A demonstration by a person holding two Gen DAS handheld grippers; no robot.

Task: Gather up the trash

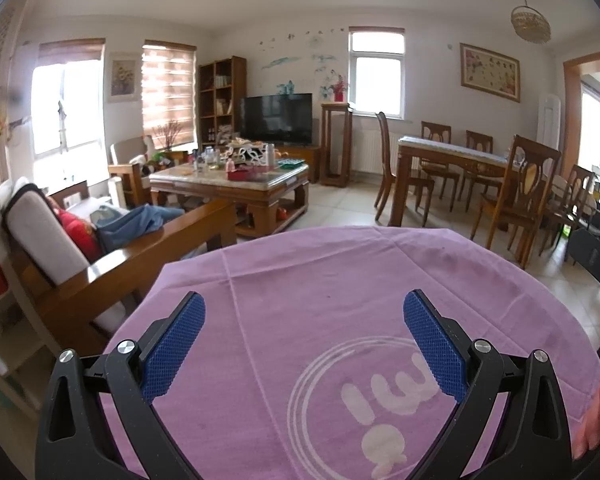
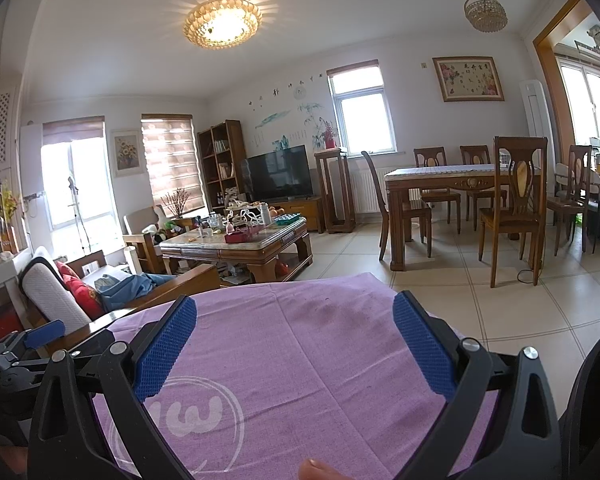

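My left gripper (image 1: 304, 308) is open over a purple cloth (image 1: 340, 288) with a white round logo, nothing between its blue pads (image 1: 172, 348). My right gripper (image 2: 294, 312) is also open above the same purple cloth (image 2: 320, 360), its blue pads (image 2: 164, 352) empty. The left gripper shows at the left edge of the right wrist view (image 2: 28, 344). I can make out no trash on the cloth. A cluttered wooden coffee table (image 1: 236, 184) (image 2: 240, 244) stands across the room with bottles, a red tray and small items.
A wooden sofa (image 1: 112, 248) with cushions and a blue garment lies to the left. A dining table (image 2: 440, 184) with several chairs stands at the right on tiled floor. A TV (image 1: 278, 118) and bookshelf line the far wall. A fingertip (image 2: 316, 470) shows at the bottom edge.
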